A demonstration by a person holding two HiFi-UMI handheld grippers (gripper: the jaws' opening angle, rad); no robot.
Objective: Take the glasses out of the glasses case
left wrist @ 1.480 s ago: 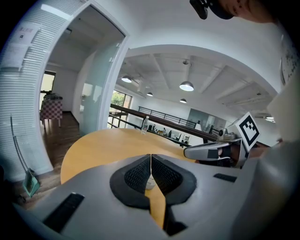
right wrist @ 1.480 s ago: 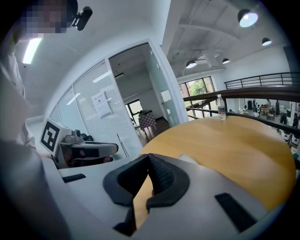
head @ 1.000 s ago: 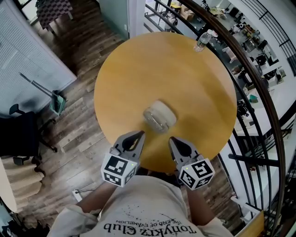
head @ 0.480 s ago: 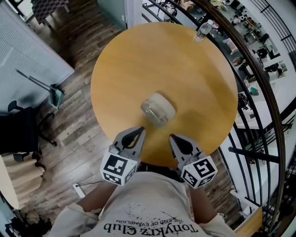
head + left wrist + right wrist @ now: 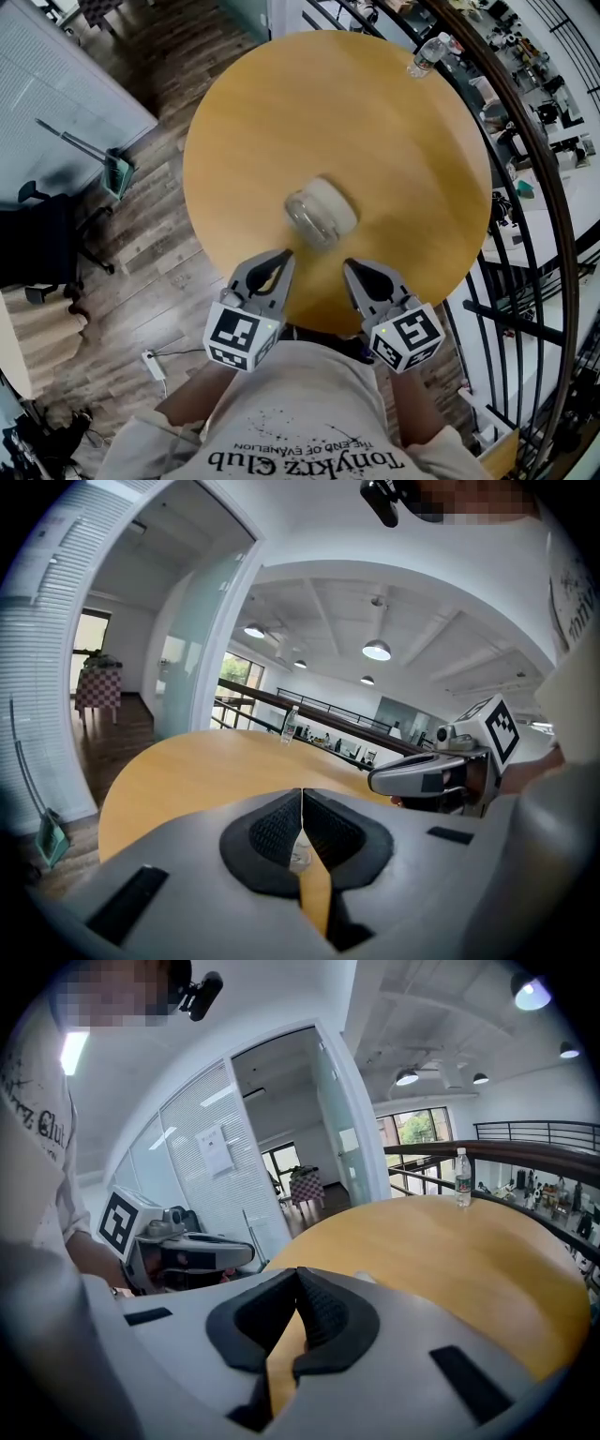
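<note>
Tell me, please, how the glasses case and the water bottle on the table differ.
The glasses case lies low near the middle of the table; the water bottle stands upright at its far edge. The case is pale and rounded; the bottle is clear and slim. Both rest on the table, untouched.

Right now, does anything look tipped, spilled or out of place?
Nothing stands out. The glasses case lies centred on the table, the water bottle stands upright near its far edge, nothing spilled.
</note>
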